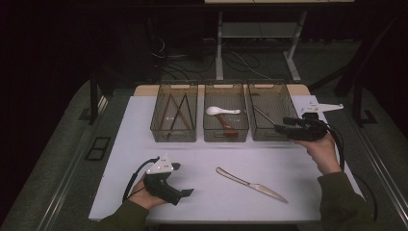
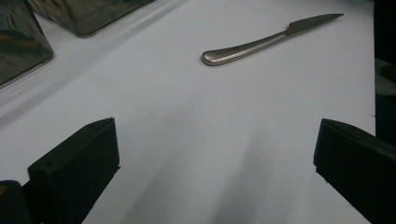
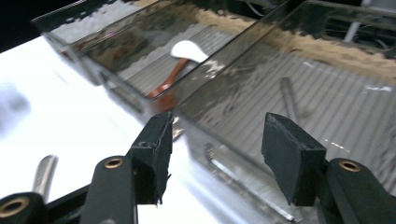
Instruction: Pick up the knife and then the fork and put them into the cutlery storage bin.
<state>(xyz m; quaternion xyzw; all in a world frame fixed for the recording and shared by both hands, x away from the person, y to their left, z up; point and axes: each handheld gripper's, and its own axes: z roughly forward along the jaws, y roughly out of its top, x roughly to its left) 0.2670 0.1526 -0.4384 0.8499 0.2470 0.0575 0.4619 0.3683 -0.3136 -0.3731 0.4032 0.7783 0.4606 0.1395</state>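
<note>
High view showed the right hand-held gripper [image 1: 284, 125] open and empty at the right bin [image 1: 272, 109]; the left hand-held gripper [image 1: 185, 193] was open too. The knife [image 1: 251, 184], flat on the desk [image 1: 202, 159], would best be gripped mid-handle.

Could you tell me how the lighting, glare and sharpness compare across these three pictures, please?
High view: dim, room nearly black, white table the brightest area, knife fairly crisp. Left gripper view: evenly lit, the knife sharp, soft shadows stretching ahead of the left gripper. Right gripper view: smeared by motion blur, table washed out white, wavy reflections on the clear bins, spoon soft.
</note>
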